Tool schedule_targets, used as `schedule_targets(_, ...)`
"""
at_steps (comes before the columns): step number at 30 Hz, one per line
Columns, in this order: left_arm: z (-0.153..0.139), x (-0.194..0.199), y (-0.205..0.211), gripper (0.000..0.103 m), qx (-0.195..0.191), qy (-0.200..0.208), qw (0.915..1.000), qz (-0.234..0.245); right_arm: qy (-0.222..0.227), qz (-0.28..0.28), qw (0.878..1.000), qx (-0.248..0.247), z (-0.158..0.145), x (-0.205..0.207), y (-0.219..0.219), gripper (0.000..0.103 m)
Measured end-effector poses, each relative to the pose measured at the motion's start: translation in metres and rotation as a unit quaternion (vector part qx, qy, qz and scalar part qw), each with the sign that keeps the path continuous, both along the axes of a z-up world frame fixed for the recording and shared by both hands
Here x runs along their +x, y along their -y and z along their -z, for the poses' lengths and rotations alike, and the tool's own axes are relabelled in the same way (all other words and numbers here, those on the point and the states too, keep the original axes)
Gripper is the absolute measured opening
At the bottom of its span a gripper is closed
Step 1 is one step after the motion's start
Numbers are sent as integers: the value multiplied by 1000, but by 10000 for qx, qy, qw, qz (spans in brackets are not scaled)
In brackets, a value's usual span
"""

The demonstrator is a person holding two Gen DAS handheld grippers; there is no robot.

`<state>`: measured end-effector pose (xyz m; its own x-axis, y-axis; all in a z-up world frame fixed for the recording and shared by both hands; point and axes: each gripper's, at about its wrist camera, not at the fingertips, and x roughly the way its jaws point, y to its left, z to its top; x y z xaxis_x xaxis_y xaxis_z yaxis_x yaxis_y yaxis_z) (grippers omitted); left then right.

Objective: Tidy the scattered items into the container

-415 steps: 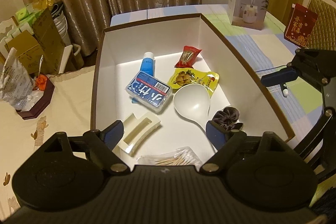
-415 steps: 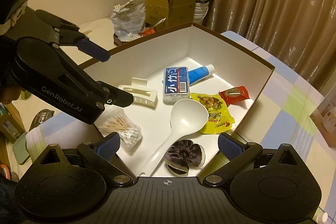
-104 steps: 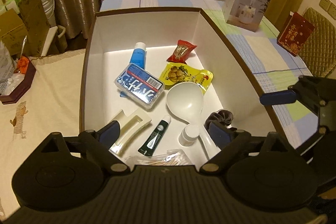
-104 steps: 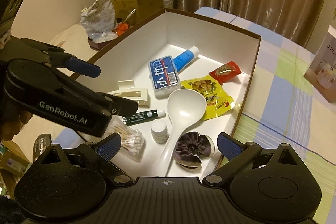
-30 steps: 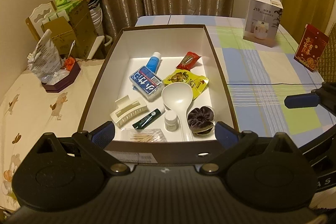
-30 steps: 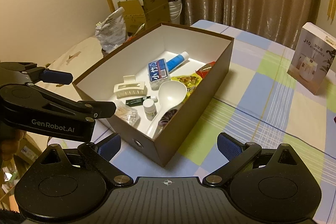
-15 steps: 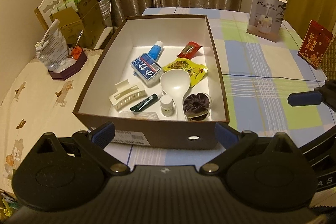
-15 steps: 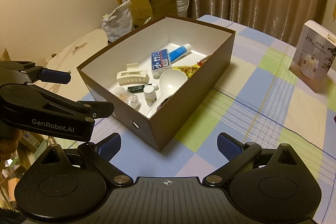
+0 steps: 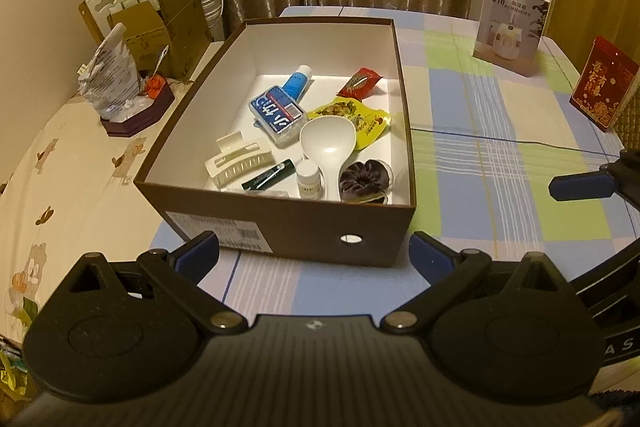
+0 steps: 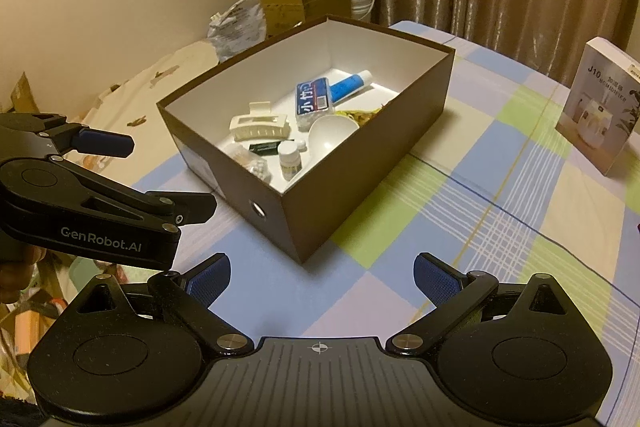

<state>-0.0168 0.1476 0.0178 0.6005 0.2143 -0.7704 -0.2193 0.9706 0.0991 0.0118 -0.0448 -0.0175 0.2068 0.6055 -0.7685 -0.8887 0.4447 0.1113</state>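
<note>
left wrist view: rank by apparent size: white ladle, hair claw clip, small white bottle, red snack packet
1. white ladle, largest, handle partly hidden
2. hair claw clip
3. red snack packet and small white bottle: look alike in size; the packet lies farther from the camera, so unranked.

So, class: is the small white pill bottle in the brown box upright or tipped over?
Upright. The small white pill bottle stands cap-up on the brown box floor.

Matt cardboard box (image 9: pixel 288 227), checked cloth (image 9: pixel 500 163)

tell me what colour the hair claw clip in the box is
Cream white hair claw clip, clearest in the left wrist view.
</note>
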Motion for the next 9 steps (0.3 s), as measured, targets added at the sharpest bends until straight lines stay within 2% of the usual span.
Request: schedule_targets(9,5,-12,8,100,115,-32,9998,-179,41,-153,9999,-16,2,-5,7,103)
